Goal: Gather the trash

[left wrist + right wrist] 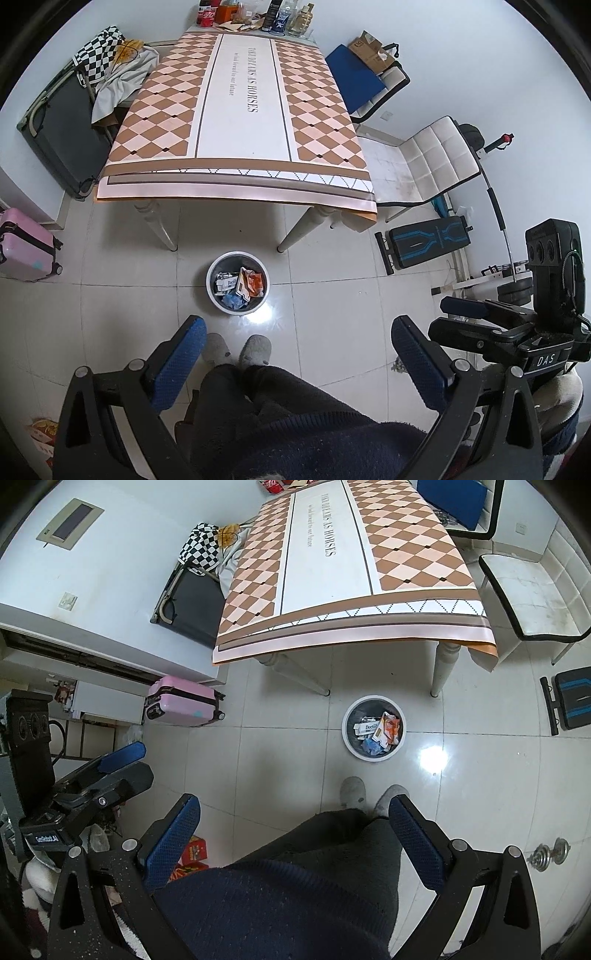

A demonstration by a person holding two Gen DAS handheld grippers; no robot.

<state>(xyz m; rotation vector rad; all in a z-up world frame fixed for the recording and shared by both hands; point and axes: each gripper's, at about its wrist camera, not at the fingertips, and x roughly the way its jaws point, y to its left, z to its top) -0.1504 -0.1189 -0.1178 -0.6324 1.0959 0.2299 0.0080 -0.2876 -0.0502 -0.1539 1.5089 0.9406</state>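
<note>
A round white-rimmed bin (212,285) (347,738) stands on the tiled floor just in front of the table, holding crumpled wrappers and cartons (240,286) (378,731). My left gripper (297,341) is held high above the floor, open, with nothing between its blue pads; it also shows at the left of the right wrist view, left gripper (122,757). My right gripper (293,821) is open and empty too, and appears at the right of the left wrist view, right gripper (465,308). Both hang over a person's legs and grey slippers (236,349) (354,792).
A table (240,110) (351,572) with a diamond-patterned cloth carries bottles and packets (255,14) at its far end. White chairs (424,162) and a weight bench (428,242) stand right. A pink suitcase (26,243) (183,701) and folded cot (62,136) are left. Dumbbells (550,853) lie on the floor.
</note>
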